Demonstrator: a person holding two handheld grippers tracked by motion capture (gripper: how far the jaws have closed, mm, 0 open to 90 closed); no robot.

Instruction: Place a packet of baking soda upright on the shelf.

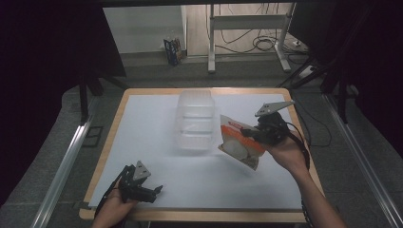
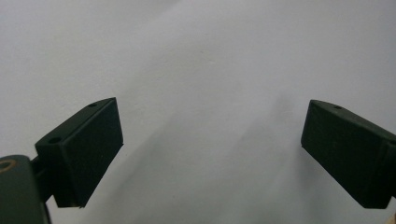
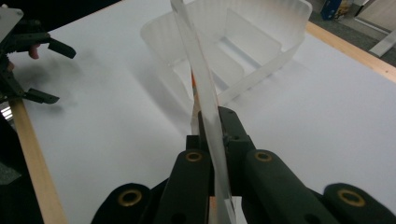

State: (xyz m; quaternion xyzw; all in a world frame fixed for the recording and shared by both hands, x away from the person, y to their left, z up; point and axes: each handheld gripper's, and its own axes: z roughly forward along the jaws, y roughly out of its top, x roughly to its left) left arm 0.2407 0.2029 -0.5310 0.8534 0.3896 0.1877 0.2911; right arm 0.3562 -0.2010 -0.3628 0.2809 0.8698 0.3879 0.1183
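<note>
**A:** What is the largest thing here?

**B:** A wooden-edged counter (image 1: 112, 142) covered by a white sheet, seen from above. A person's forearms come in from the near edge.

**A:** What stands on it?

**B:** A clear, rectangular plastic storage bin (image 1: 195, 119) with inner dividers stands toward the far middle of the counter, open side up.

**A:** What is being handled?

**B:** A flat plastic snack packet, orange and white with a clear rim (image 1: 240, 141). It is held up in the air, tilted, just right of the bin and close to its near right corner. I cannot tell whether the packet touches the bin.

**A:** Who holds it?

**B:** The black right gripper (image 1: 252, 134), held in the person's right hand (image 1: 285, 153). In the right gripper view its jaws are clenched on the packet's sealed edge (image 3: 205, 100), which stands up thin between them, with the bin (image 3: 243, 42) beyond.

**A:** And the other side?

**B:** The black left gripper (image 1: 154, 192) sits low at the near left edge of the counter, well apart from the bin and the packet. In the left gripper view its jaws are spread wide with nothing between them, over bare white sheet (image 2: 205, 60).
</note>
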